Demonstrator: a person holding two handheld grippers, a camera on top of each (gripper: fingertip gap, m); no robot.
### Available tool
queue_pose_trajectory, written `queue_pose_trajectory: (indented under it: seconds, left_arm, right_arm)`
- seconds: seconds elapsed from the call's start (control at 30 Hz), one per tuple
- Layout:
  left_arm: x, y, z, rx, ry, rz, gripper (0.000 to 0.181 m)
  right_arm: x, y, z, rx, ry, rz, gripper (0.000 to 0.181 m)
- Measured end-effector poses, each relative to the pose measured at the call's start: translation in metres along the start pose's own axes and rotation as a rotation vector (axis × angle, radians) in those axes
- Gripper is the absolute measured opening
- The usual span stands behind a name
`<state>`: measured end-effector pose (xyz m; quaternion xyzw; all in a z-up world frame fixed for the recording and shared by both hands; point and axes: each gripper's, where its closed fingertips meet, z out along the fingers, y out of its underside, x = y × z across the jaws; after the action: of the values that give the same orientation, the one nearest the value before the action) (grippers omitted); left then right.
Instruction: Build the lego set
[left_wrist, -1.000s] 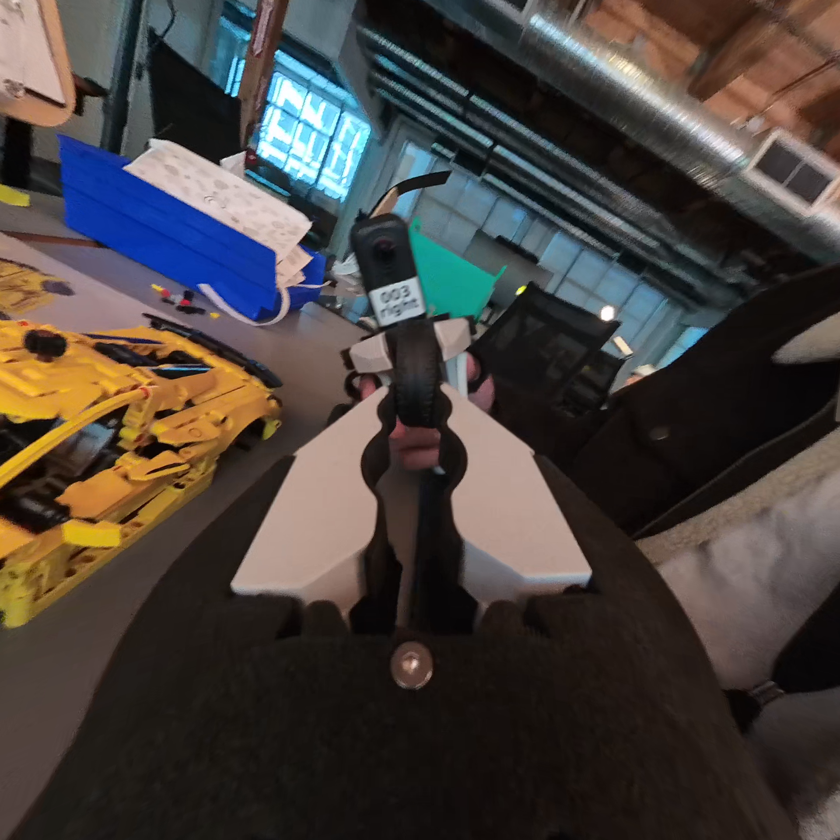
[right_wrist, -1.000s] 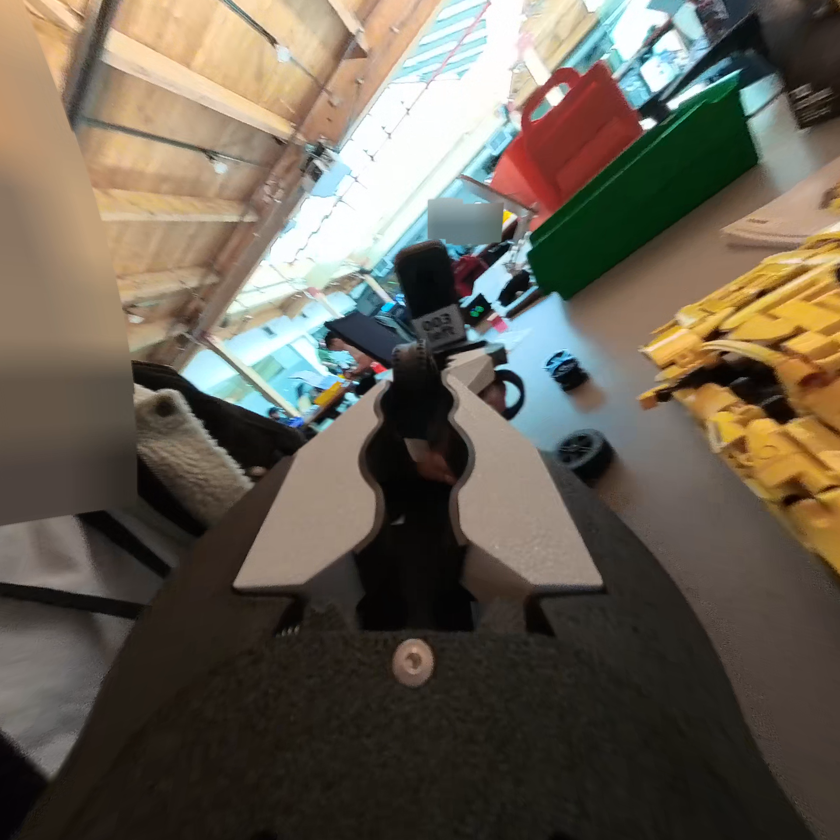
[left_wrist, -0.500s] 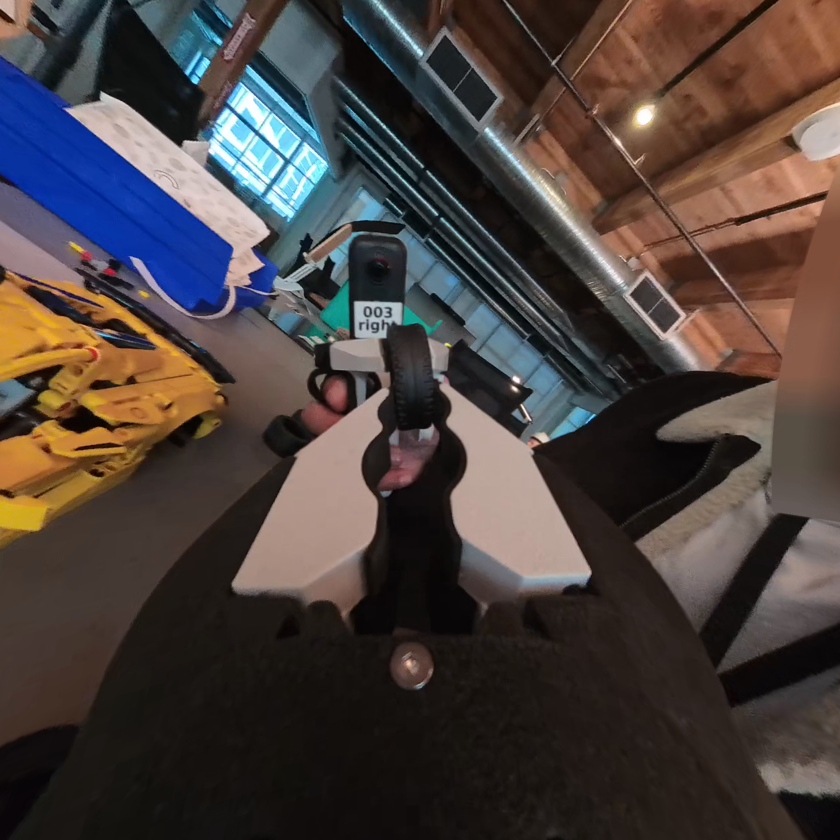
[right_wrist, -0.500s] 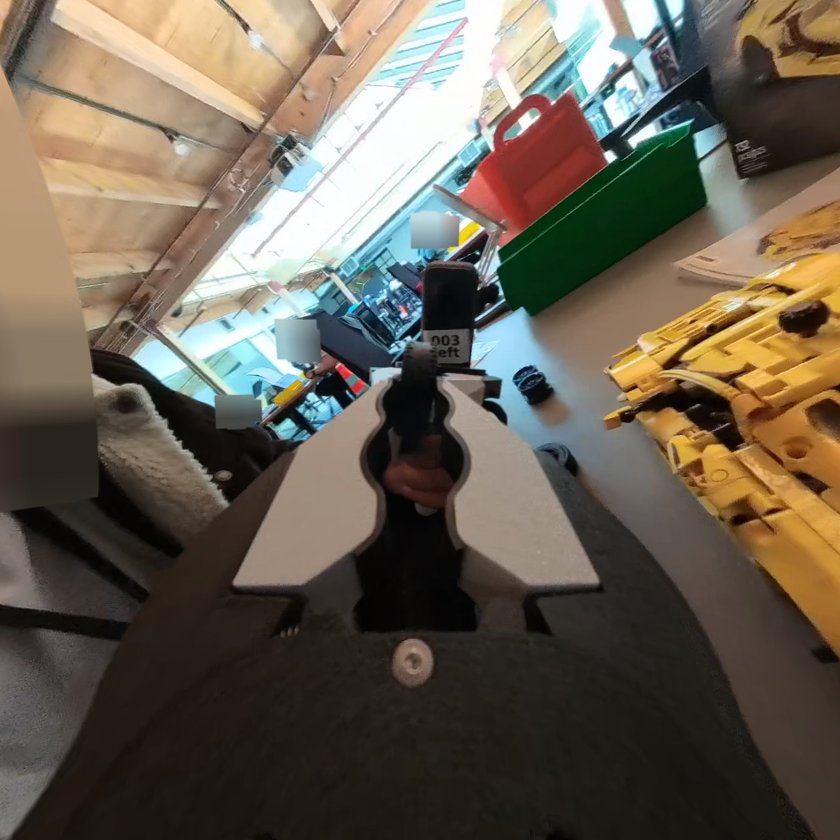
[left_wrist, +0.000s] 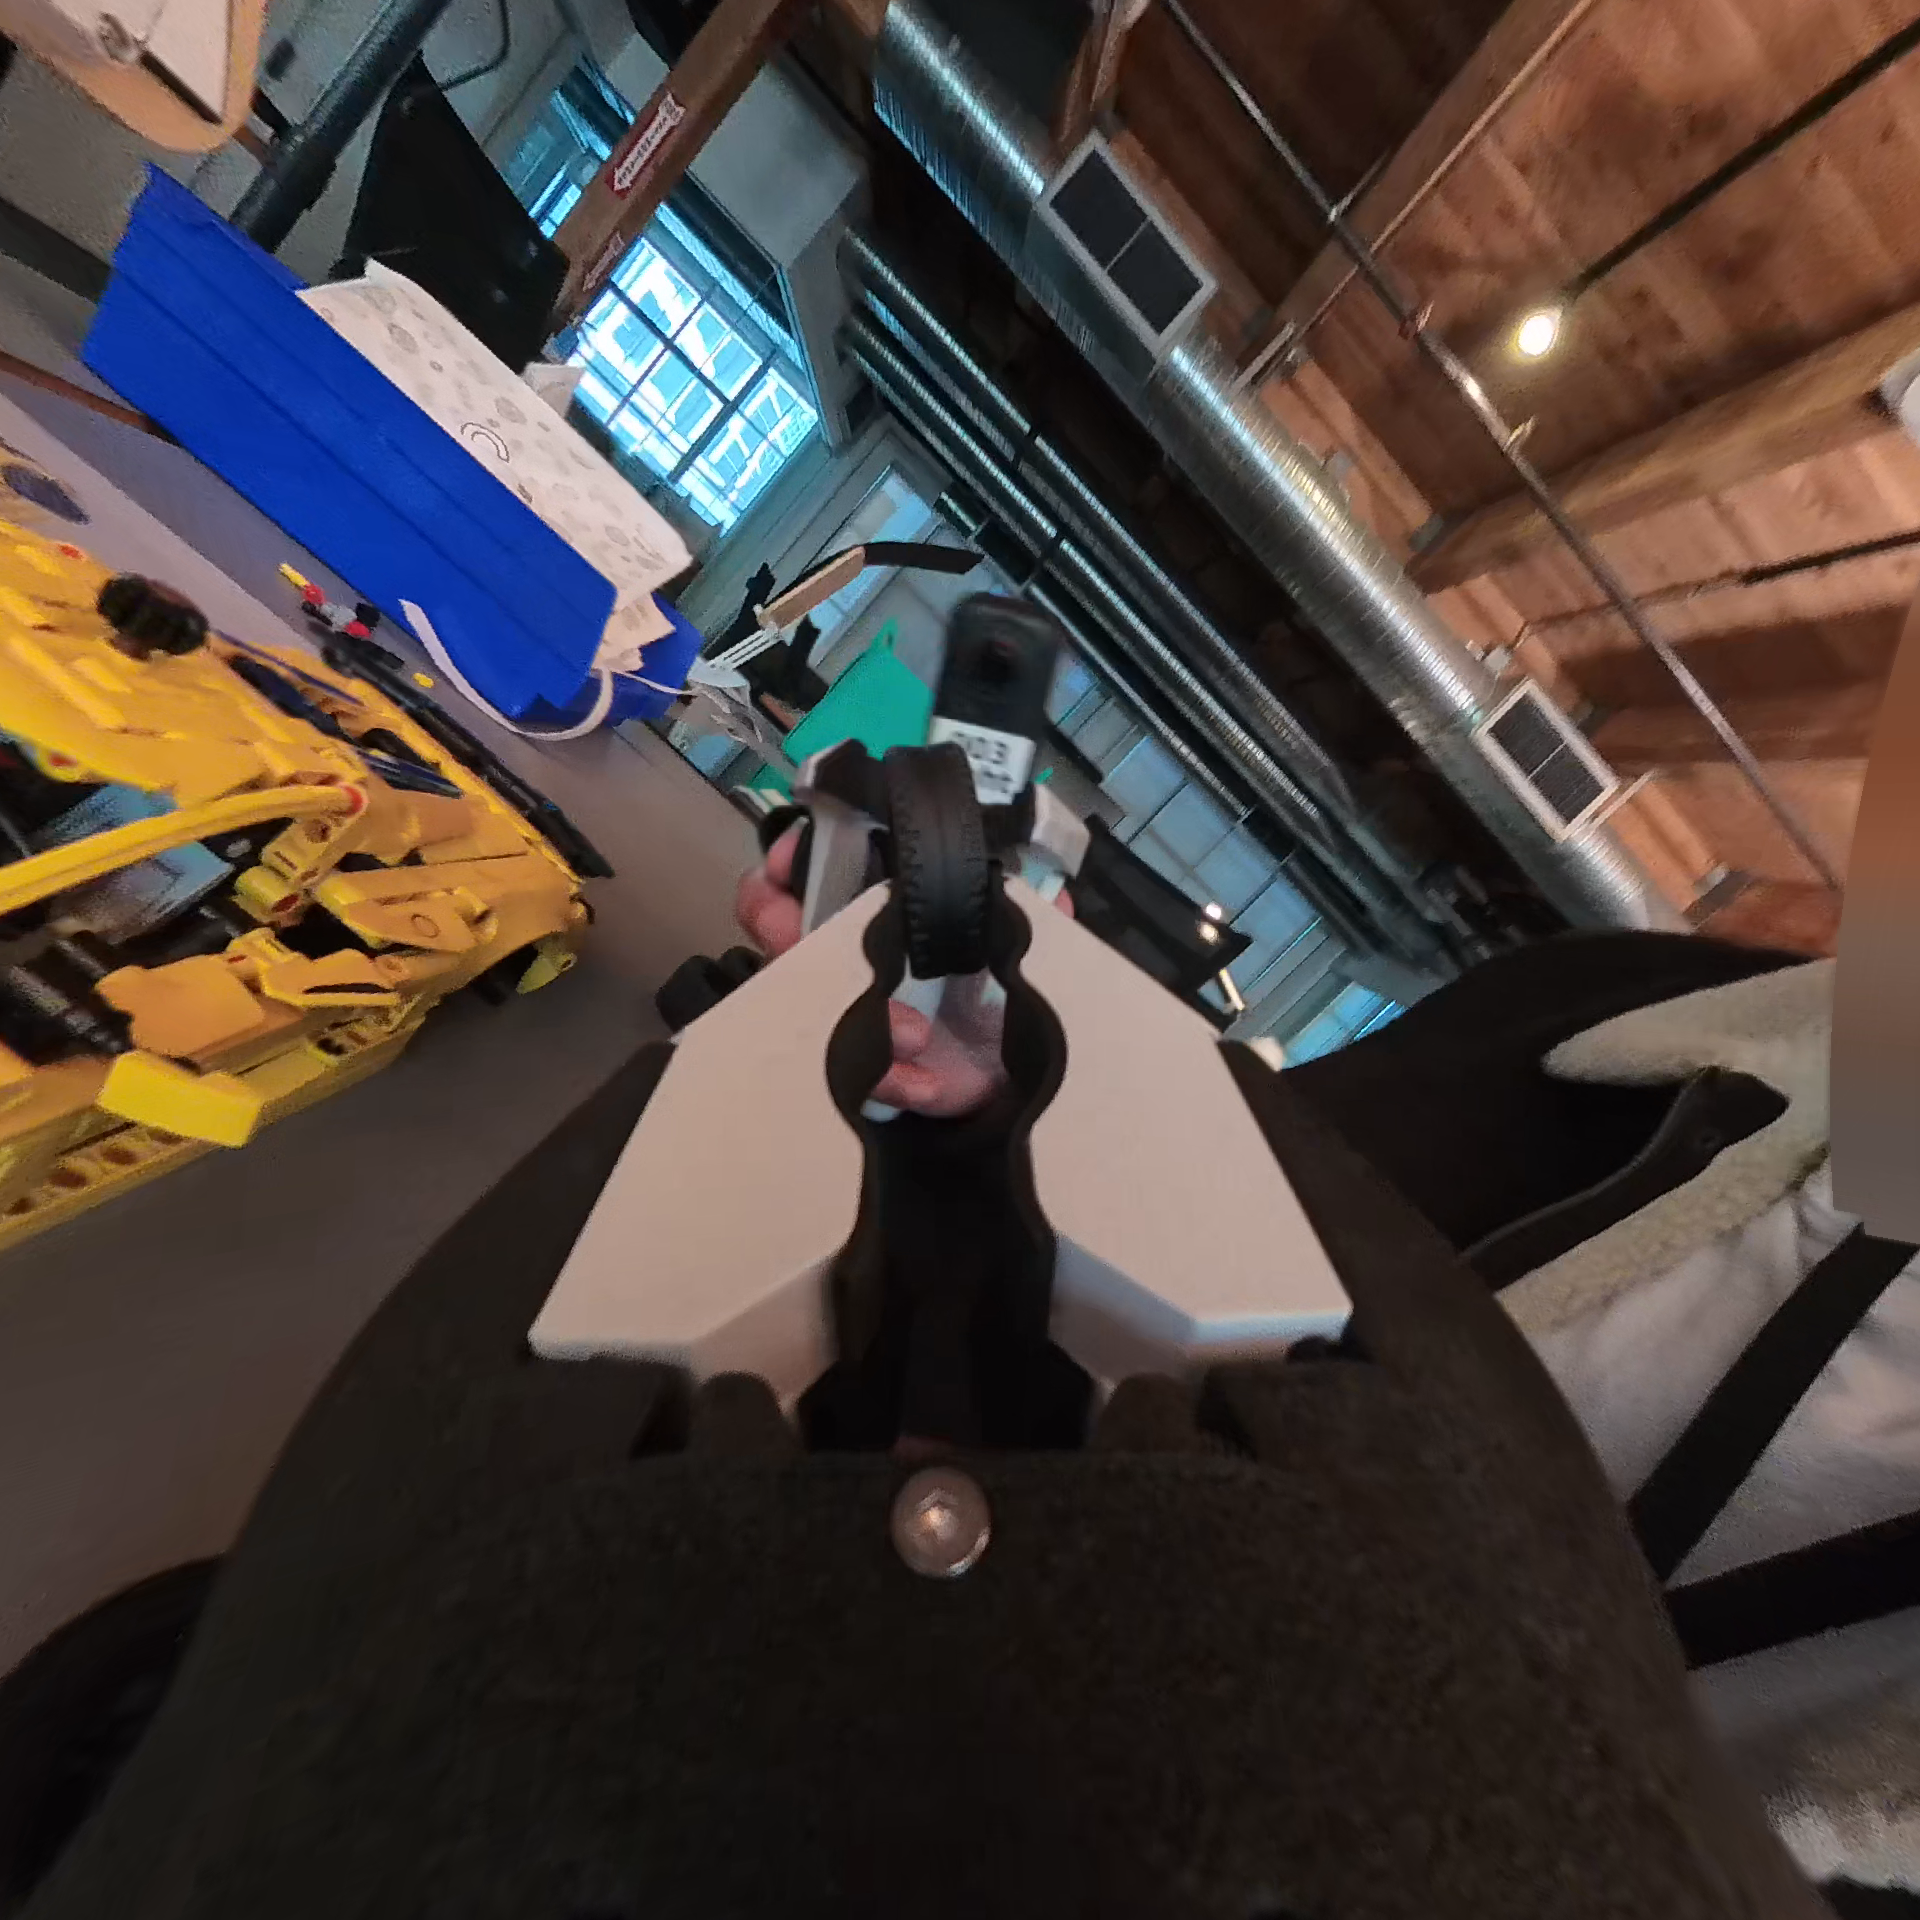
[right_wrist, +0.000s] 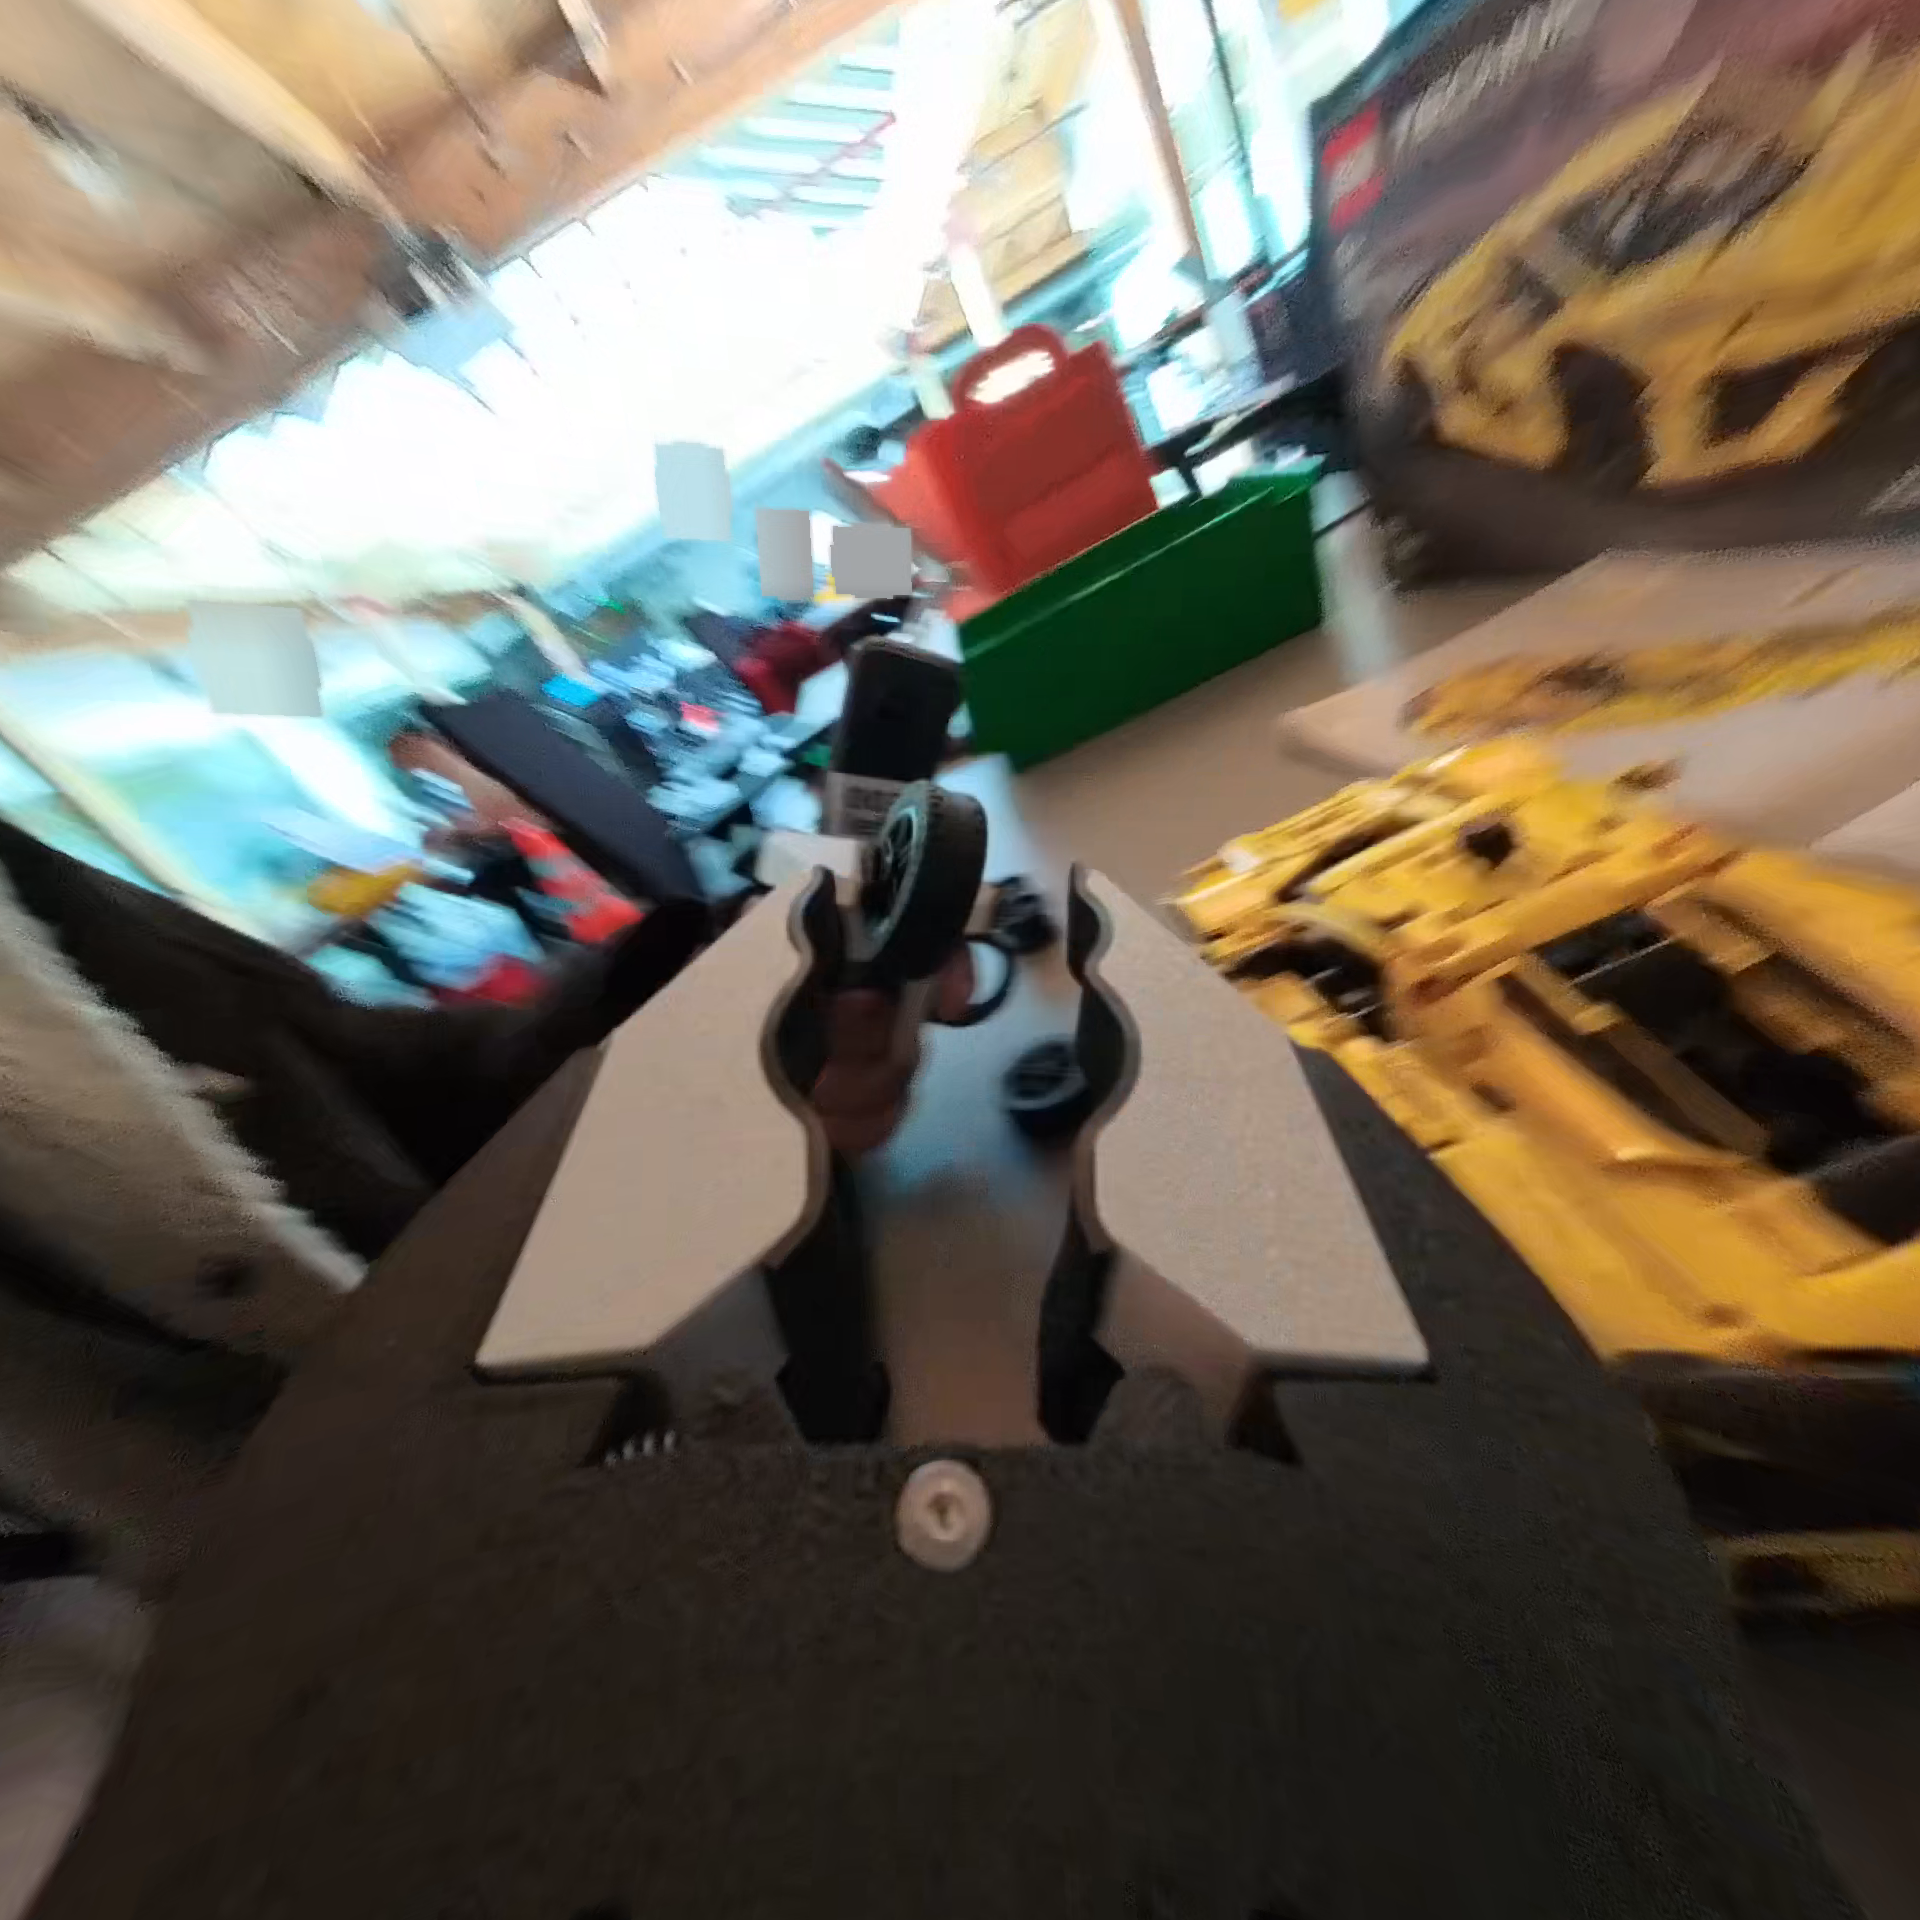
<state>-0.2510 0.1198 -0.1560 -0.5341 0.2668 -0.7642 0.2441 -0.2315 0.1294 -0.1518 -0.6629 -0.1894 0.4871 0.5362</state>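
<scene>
**A:** Where is the wheel?

**B:** My left gripper (left_wrist: 940, 914) is clamped on the black rubber tyre with its rim (left_wrist: 938, 868), pinching the tread at the fingertips, lifted clear of the grey tabletop (left_wrist: 312, 1299). I hold it by the tread so the hub stays free for an axle, I judge.

**A:** And your right?

**B:** The right gripper (right_wrist: 945, 914) stands spread and empty; the tyre sits just beyond its tips, nearer the left-hand finger. That view is badly smeared.

**A:** The car?

**B:** The yellow brick-built sports car (left_wrist: 260, 904) lies on the tabletop beside me. Two loose black wheels (right_wrist: 1044, 1086) rest near it, likely waiting their turn.
</scene>
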Motion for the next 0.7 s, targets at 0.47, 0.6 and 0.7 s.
queue_pose_trajectory:
  seconds: [0.47,0.6,0.7]
  left_arm:
    - [-0.008,0.014,0.004,-0.079,-0.002,-0.102,0.015]
    - [-0.007,0.014,0.005,-0.081,0.009,-0.095,0.017]
    - [-0.01,0.015,0.006,-0.083,-0.009,-0.103,0.019]
  right_arm:
    - [0.011,0.032,0.013,-0.283,0.42,-0.898,0.042]
    - [0.01,0.034,0.011,-0.312,0.368,-0.864,0.04]
    - [0.01,0.041,0.01,-0.355,0.341,-0.888,0.04]
